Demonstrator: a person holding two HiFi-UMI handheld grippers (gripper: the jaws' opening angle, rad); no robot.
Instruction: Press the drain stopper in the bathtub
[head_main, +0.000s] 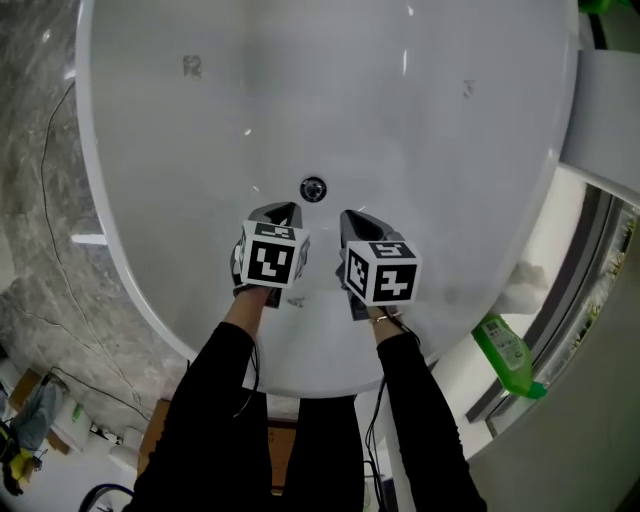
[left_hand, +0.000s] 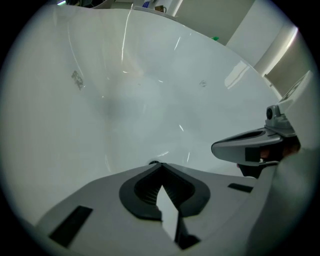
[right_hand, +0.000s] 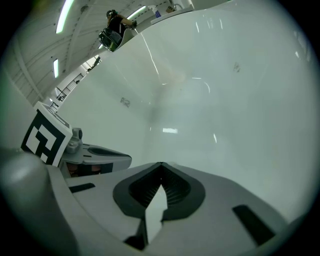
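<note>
The round chrome drain stopper (head_main: 313, 188) sits in the floor of the white bathtub (head_main: 150, 150). My left gripper (head_main: 283, 212) hangs just short of it, a little to its left, jaws shut on nothing. My right gripper (head_main: 355, 222) hangs beside it, slightly right of the drain and a bit nearer to me, also shut and empty. In the left gripper view the shut tips (left_hand: 159, 164) hide all but a dark sliver of the stopper (left_hand: 153, 162), and the right gripper (left_hand: 250, 146) shows alongside. The right gripper view shows its shut tips (right_hand: 161, 164) over bare tub floor; the stopper is hidden there.
A green bottle (head_main: 506, 346) stands on the ledge at the tub's near right. A thin cable (head_main: 48, 190) runs over the grey marble floor on the left. A white shelf (head_main: 610, 110) and a window frame (head_main: 600, 250) border the right side.
</note>
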